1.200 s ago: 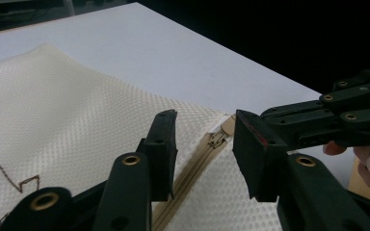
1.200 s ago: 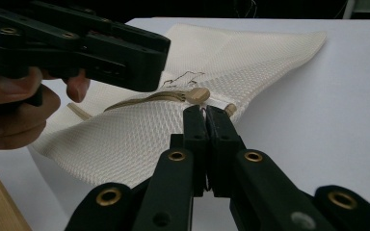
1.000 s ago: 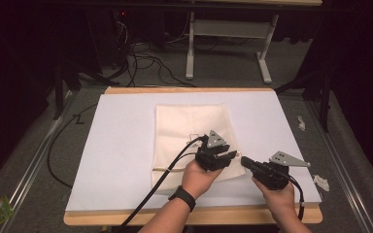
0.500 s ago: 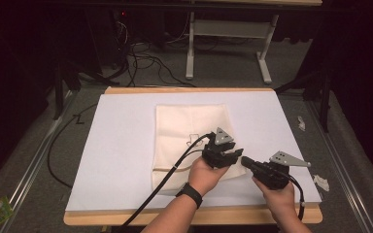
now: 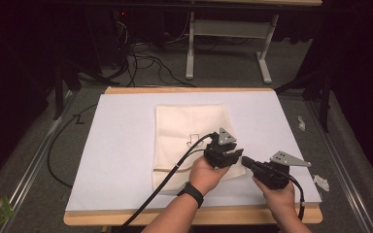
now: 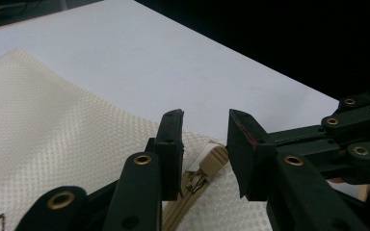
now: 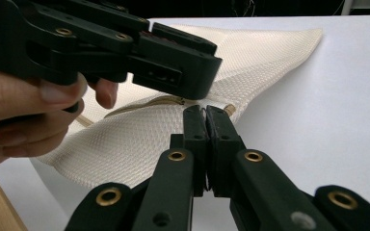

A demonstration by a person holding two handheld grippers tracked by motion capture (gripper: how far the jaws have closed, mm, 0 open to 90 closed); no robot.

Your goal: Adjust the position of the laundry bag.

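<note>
The cream pouch [image 5: 193, 141] lies flat mid-table [image 5: 116, 160] on the white surface. Right tool [image 7: 205, 118] has its jaws pressed together on the pouch's corner fabric by the zipper [image 6: 200, 175] end. Left tool [image 6: 204, 144] hovers spread over the zipper pull.

table [image 5: 126, 145]: bare left, far side and right | blocked: cloth bag [image 5: 189, 126] at centre, both grippers crowd its near right corner

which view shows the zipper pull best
The left gripper view: the tan zipper pull lies close between the open jaws. The right gripper view shows a sliver of zipper; in the high view it is too small to tell.
</note>
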